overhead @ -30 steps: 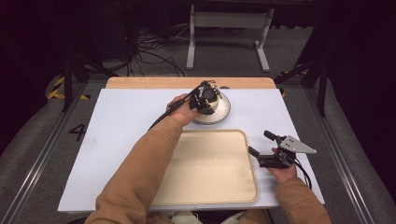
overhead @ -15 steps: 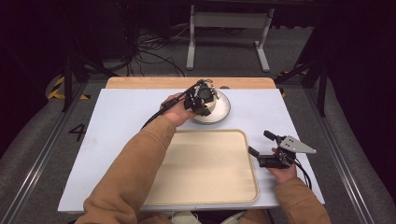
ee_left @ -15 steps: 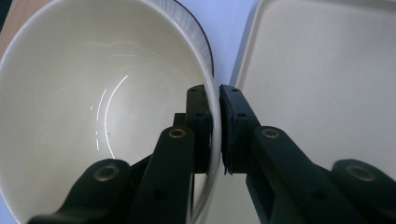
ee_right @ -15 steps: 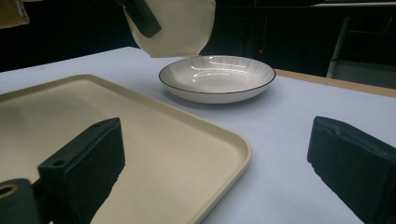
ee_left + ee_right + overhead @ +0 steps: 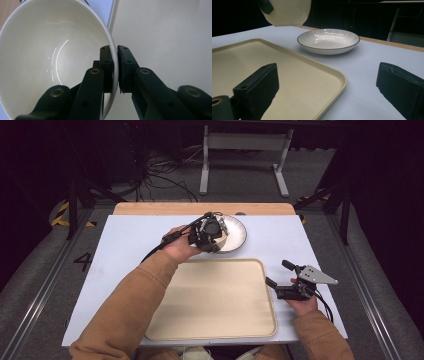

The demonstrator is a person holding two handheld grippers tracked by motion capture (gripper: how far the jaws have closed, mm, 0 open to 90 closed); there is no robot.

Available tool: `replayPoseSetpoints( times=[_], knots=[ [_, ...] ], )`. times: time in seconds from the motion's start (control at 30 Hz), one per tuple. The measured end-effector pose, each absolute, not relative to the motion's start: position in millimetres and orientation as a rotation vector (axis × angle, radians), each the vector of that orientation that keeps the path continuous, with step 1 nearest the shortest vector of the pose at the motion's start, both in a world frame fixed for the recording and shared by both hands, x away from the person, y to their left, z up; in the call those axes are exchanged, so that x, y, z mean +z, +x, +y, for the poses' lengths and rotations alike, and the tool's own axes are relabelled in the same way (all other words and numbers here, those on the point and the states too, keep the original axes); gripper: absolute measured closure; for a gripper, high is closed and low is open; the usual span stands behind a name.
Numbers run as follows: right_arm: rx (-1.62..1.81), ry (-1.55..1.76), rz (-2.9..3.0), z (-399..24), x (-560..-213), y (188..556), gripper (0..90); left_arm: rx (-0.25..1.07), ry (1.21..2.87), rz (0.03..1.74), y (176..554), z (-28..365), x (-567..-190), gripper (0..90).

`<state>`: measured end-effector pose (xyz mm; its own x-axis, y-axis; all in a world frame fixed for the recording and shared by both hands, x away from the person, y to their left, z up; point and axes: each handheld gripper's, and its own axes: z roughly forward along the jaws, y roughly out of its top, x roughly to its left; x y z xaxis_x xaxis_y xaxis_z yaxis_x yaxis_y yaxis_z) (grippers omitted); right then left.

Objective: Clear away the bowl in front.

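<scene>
The left gripper clamps the rim of a glossy cream ceramic bowl (lifted clear), above the beige plastic tray.

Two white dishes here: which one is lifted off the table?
The plain cream bowl, pinched by its rim in the left gripper and held in the air. The shallow plate with the thin dark rim sits on the table.
</scene>
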<state>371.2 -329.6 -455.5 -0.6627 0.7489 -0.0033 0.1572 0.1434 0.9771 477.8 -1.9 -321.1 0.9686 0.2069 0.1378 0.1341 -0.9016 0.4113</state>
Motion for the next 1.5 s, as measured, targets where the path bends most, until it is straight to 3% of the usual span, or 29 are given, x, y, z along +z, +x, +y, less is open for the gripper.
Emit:
replayPoseSetpoints(
  times=[1.5],
  knots=[
    [1.546,0.863,1.927,-329.4,-455.5,371.1,4.5,0.161,2.742,0.083,382.1,24.4,-326.5,83.9]
  ],
)
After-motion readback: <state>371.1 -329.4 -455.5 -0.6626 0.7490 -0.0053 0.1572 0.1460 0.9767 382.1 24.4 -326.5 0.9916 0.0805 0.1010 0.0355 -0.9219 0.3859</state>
